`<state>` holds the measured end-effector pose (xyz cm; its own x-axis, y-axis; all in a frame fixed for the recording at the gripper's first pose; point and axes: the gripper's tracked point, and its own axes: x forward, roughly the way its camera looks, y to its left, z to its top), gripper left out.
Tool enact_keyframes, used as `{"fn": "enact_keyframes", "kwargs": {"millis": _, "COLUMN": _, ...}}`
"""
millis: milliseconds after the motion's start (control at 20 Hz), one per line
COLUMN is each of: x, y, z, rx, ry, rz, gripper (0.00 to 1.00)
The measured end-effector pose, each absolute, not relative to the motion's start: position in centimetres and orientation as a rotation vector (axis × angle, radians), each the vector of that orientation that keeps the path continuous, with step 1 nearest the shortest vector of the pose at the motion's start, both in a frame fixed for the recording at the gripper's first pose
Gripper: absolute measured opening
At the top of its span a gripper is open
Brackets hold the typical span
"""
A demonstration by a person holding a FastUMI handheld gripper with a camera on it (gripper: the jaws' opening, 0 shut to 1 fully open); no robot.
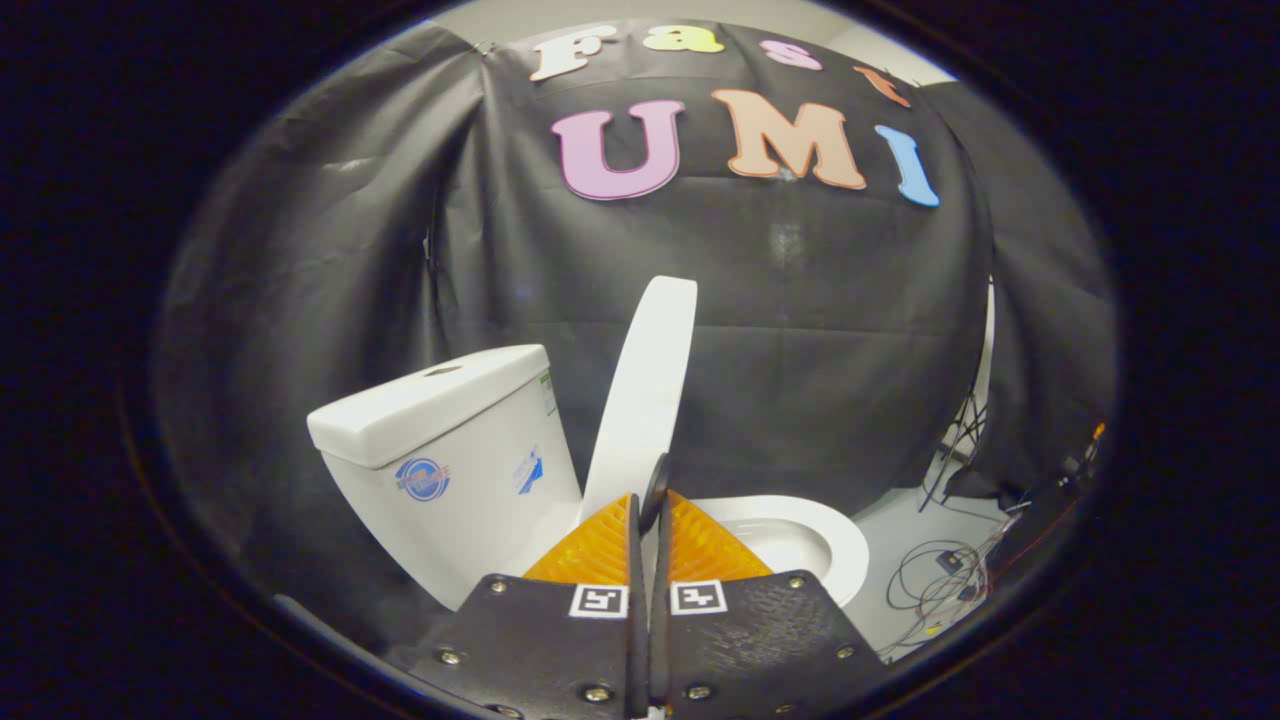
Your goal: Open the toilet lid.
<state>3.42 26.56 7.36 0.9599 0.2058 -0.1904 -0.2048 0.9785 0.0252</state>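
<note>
The gripper (652, 505) has its 2 fingers drawn nearly together, with just a thin slit between them. A small dark round piece stands at the tips, in line with the lid's near edge; whether the fingers pinch the lid cannot be told. The lid (645, 390) stands raised, seen edge-on, rising just beyond the fingertips and leaning slightly right at its top. Left of it is the tank (440, 450), with 2 stickers on its side. Right of the fingers lies the open seat (835, 545) and bowl. Cables (940, 580) lie on the floor at far right.
</note>
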Motion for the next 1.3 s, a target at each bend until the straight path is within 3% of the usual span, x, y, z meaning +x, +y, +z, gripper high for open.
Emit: {"fn": "enact_keyframes", "kwargs": {"millis": 1300, "x": 2.0, "y": 39.0, "z": 8.2, "rx": -0.078, "ry": 0.061, "rz": 0.335, "gripper": 0.02}}
